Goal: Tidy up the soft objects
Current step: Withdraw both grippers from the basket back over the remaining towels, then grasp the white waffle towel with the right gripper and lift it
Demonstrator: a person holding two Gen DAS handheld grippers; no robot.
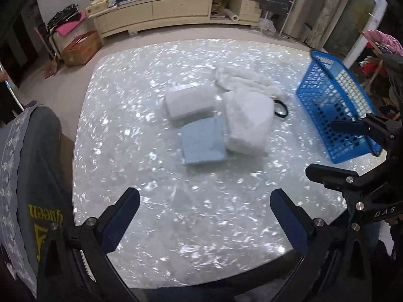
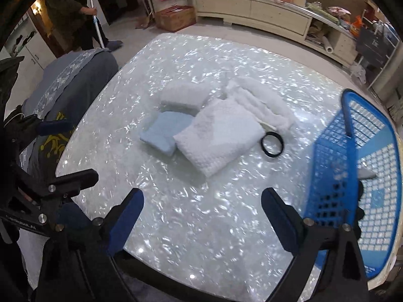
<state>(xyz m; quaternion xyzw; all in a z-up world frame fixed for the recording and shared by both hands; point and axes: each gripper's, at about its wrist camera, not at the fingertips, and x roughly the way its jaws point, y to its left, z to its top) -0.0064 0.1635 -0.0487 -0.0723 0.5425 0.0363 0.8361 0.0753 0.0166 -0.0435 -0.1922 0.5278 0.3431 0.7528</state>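
- Left tool (image 1: 204, 216): jaws wide, empty; folded towels (image 1: 201, 120) lie ahead, apart.
- Right tool (image 2: 202, 214): jaws wide, empty; blue basket (image 2: 352, 171) beside its right finger.

- Table (image 1: 201, 226) under the tongs: glossy, pearly sheen.
- Towels (image 2: 219, 133) ahead: soft, nubbly white cloth.
- Basket (image 1: 327, 105) to the right: blue plastic lattice.

Folded white towels (image 2: 219, 136), pale blue cloth (image 2: 163, 132), blue basket (image 2: 332, 151)

Left gripper (image 1: 204, 220) and right gripper (image 2: 202, 217), black angular frames, blue padded fingers (image 1: 121, 222), silver screws, white lettering
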